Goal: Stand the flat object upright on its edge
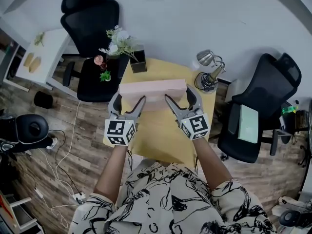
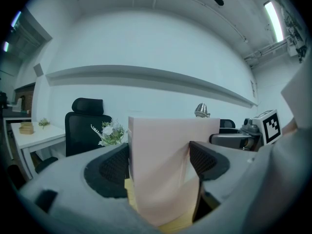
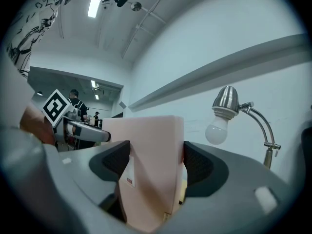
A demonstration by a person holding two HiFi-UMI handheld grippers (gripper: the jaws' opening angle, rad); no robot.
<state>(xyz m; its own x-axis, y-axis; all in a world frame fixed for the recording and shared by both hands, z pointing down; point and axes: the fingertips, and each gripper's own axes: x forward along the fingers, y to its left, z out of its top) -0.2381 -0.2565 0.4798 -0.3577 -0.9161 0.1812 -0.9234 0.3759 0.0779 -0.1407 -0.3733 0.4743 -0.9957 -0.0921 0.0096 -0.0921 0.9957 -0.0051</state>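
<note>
A long pink flat box (image 1: 152,89) stands on its long edge across the far half of the small yellow table (image 1: 161,135). My left gripper (image 1: 129,101) is shut on its left end and my right gripper (image 1: 177,100) on its right end. In the left gripper view the box (image 2: 163,155) fills the gap of the gripper (image 2: 159,164), both black pads (image 2: 114,167) pressed on its faces. The right gripper view shows the same: the box (image 3: 151,160) clamped in the gripper (image 3: 157,164), with a small label on its side. I cannot tell whether its lower edge touches the table.
A black pot with white flowers (image 1: 138,61) stands at the table's far left corner and a metal desk lamp (image 1: 210,67) at the far right. Black office chairs (image 1: 92,18) (image 1: 258,106) flank the table. A white side table (image 1: 41,55) stands at the left.
</note>
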